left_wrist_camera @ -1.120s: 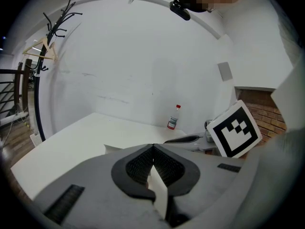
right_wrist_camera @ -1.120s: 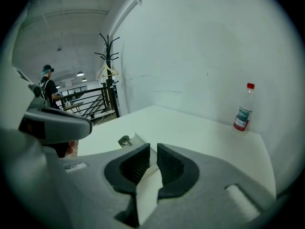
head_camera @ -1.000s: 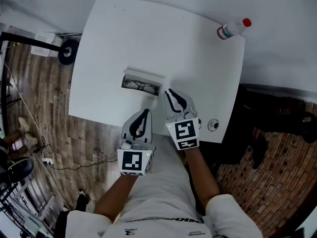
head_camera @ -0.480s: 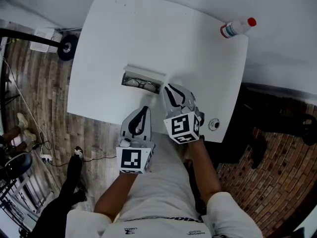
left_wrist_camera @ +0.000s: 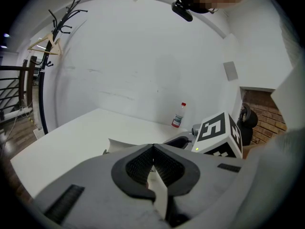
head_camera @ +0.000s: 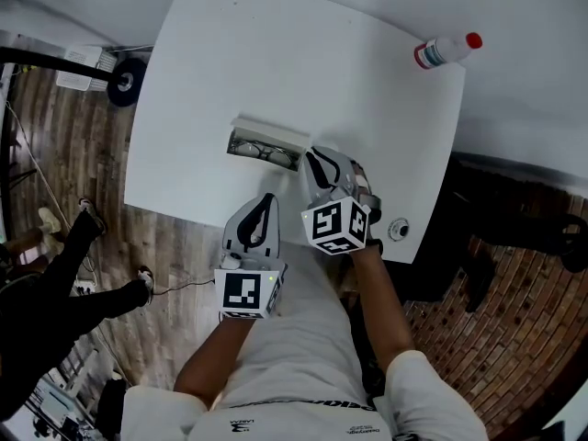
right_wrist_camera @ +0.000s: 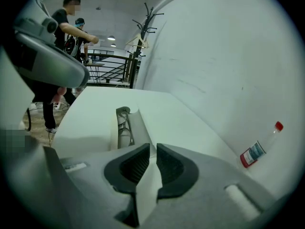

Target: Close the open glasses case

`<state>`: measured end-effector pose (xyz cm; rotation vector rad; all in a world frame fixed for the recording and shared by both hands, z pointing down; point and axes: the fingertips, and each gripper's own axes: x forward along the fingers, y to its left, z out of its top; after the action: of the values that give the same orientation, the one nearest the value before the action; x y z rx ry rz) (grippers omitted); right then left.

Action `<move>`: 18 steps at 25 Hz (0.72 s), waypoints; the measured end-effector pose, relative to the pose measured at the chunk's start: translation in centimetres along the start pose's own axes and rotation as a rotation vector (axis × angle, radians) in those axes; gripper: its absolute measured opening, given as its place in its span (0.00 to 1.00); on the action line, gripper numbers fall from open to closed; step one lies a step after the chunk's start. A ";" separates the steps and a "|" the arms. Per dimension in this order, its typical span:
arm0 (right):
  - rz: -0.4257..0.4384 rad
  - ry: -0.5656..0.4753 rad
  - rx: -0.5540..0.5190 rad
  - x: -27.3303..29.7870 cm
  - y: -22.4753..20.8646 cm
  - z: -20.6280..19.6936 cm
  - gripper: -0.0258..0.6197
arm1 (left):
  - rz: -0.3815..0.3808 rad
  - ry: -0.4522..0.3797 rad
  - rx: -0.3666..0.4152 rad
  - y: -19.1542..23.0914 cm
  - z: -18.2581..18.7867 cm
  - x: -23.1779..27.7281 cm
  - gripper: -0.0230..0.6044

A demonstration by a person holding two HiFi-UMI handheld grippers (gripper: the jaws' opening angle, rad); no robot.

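Note:
The open glasses case (head_camera: 265, 146) lies near the front edge of the white table (head_camera: 276, 53), with dark glasses inside and its lid raised on the far side. In the right gripper view the case (right_wrist_camera: 125, 126) sits just ahead of the jaws, slightly left. My right gripper (head_camera: 311, 156) is shut and empty, its tips by the case's right end (right_wrist_camera: 153, 146). My left gripper (head_camera: 268, 197) is shut and empty, just off the table's front edge, below the case. The case lid (left_wrist_camera: 118, 145) shows just past its tips (left_wrist_camera: 153, 147).
A clear bottle with a red cap (head_camera: 446, 50) lies at the table's far right corner. A small round fitting (head_camera: 397, 231) sits at the front right corner. A person (head_camera: 55, 292) walks on the wooden floor at left. A coat rack (right_wrist_camera: 143, 27) stands beyond the table.
My right gripper has moved forward and tilted toward the case's right end. The left gripper has barely shifted. A person has walked into view on the floor at left.

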<state>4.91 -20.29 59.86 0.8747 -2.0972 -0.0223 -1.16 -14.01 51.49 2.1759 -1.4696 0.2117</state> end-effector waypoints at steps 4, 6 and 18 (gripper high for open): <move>-0.003 -0.001 -0.008 0.1 -0.1 0.1 0.10 | 0.009 -0.001 -0.005 0.4 -0.1 0.0 0.03; -0.002 -0.003 -0.010 0.2 -0.1 0.1 0.10 | 0.010 -0.001 -0.008 0.5 -0.1 0.0 0.03; 0.001 -0.002 -0.016 0.5 -0.1 0.2 0.06 | 0.032 -0.003 -0.014 1.2 -0.2 -0.3 0.03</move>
<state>4.65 -20.70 60.03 0.8643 -2.0967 -0.0391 -2.38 -14.04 51.94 2.1438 -1.5048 0.2086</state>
